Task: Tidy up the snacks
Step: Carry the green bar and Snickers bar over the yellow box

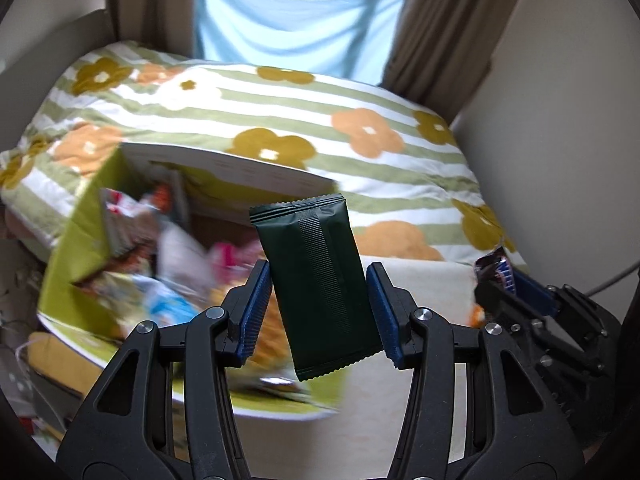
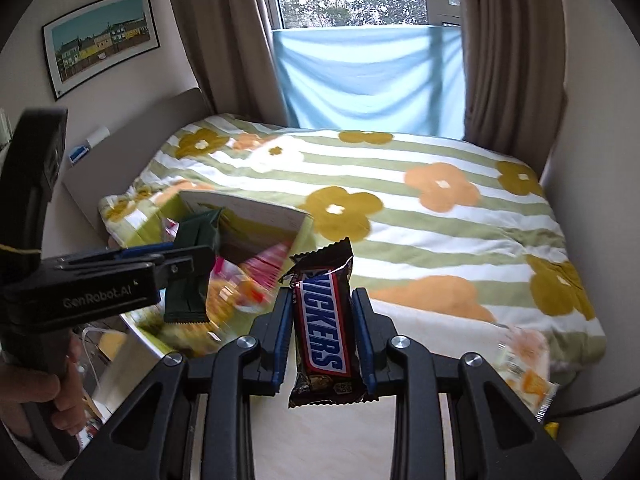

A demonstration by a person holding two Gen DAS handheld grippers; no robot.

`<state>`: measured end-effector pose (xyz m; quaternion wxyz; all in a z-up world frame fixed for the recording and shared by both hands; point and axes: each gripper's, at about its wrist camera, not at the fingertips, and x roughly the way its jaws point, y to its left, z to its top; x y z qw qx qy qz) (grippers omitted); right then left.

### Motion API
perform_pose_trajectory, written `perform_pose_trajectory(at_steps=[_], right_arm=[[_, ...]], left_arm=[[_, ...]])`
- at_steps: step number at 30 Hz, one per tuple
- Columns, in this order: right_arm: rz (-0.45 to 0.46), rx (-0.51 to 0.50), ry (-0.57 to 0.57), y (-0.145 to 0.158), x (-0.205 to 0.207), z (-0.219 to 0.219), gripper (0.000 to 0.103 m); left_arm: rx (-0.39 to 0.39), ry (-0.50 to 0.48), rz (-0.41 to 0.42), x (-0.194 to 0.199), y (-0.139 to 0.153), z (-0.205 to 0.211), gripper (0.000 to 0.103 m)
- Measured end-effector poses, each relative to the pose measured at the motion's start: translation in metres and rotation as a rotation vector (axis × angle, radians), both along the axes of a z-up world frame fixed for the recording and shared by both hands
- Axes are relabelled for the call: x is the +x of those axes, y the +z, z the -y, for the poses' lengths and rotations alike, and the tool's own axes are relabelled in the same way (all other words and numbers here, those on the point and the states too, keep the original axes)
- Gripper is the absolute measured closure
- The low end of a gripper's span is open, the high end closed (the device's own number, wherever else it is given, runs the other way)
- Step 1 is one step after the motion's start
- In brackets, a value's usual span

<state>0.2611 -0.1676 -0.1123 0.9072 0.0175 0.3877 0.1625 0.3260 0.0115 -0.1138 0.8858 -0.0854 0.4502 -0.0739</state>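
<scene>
You are holding one snack in each gripper above the bed.
Left gripper jaws are clenching a dark green packet; right gripper jaws are clenching a Snickers bar, beside the green snack box.

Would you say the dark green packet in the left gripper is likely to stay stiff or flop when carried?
The dark green packet probably holds its shape: it stands straight between the left gripper pads, unbent. Its glossy film looks slippery, and it sits slightly tilted, so it might twist. It seems light.
</scene>
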Motion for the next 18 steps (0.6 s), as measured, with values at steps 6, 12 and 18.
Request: perform_pose_trajectory(at_steps=[6,12,18], right_arm=[[-0.028,0.018,0.027,-0.006,0.033,-0.066,0.076],[-0.076,0.022,0.023,-0.022,0.065,-0.117,0.076],[-0.127,0.008,-0.018,-0.034,0.08,-0.139,0.076]], left_arm=[[0.016,0.02,-0.023,0.031,-0.011,-0.07,0.058],[0.036,-0.051,-0.063,0.068,-0.03,-0.107,0.058],[0.055,-0.138,-0.104,0.092,-0.046,-0.114,0.048]])
